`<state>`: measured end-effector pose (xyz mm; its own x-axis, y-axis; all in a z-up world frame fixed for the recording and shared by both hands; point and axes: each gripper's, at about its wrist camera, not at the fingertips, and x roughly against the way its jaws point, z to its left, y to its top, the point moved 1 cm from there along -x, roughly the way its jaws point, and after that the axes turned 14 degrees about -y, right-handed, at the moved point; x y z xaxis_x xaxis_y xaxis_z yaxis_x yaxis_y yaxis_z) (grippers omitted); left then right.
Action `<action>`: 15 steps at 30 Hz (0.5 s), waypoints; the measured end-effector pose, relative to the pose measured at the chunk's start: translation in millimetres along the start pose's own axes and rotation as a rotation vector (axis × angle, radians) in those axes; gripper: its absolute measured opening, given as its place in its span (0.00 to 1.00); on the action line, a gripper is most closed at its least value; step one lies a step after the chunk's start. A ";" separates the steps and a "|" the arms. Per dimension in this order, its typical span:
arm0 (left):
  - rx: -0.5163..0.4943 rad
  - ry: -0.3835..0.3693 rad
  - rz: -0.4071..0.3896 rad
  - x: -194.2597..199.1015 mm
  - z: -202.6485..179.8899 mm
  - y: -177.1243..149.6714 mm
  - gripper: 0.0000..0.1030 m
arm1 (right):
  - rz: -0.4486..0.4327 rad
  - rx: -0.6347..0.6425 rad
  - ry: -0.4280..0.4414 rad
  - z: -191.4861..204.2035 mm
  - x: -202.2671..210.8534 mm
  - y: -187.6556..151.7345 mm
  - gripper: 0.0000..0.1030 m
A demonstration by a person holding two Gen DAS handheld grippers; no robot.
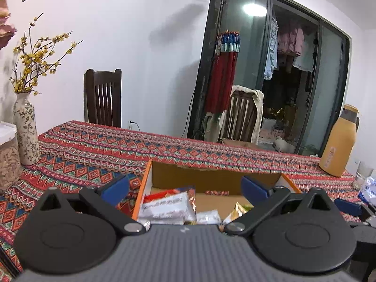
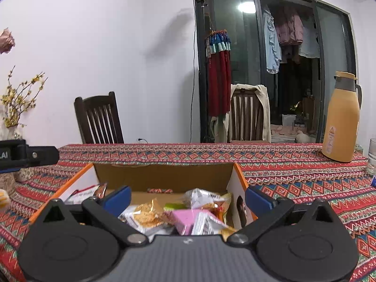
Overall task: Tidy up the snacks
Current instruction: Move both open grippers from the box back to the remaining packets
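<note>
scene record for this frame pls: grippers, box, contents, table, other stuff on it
left gripper: open, holding nothing, over the box
right gripper: open, holding nothing, over the box
box: open cardboard, orange edges, on the table
contents: loose wrapped snacks, including a pink packet and a small candy near the far wall
table: patterned red cloth
also on table: yellow thermos, glass, flower vase

Orange-edged box (image 2: 242, 176) on red geometric-patterned tablecloth (image 2: 293, 176), mustard-yellow flask (image 2: 340, 127).
</note>
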<state>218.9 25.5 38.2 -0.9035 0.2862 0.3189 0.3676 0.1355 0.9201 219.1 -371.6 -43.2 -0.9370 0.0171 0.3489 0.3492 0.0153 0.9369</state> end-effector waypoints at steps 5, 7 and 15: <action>-0.006 -0.002 0.032 19.7 9.8 -15.6 1.00 | 0.034 0.022 0.003 0.6 15.6 -13.5 1.00; -0.003 0.002 0.047 27.1 16.3 -24.2 1.00 | 0.054 0.034 0.000 2.5 19.5 -20.8 1.00; 0.018 0.031 0.113 42.2 46.3 -55.9 1.00 | 0.167 0.082 -0.006 10.9 24.5 -56.7 1.00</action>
<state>170.4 73.9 -10.2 -0.8621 0.2717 0.4277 0.4714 0.1208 0.8736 176.4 -361.1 -88.0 -0.8661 0.0325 0.4988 0.4995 0.0935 0.8613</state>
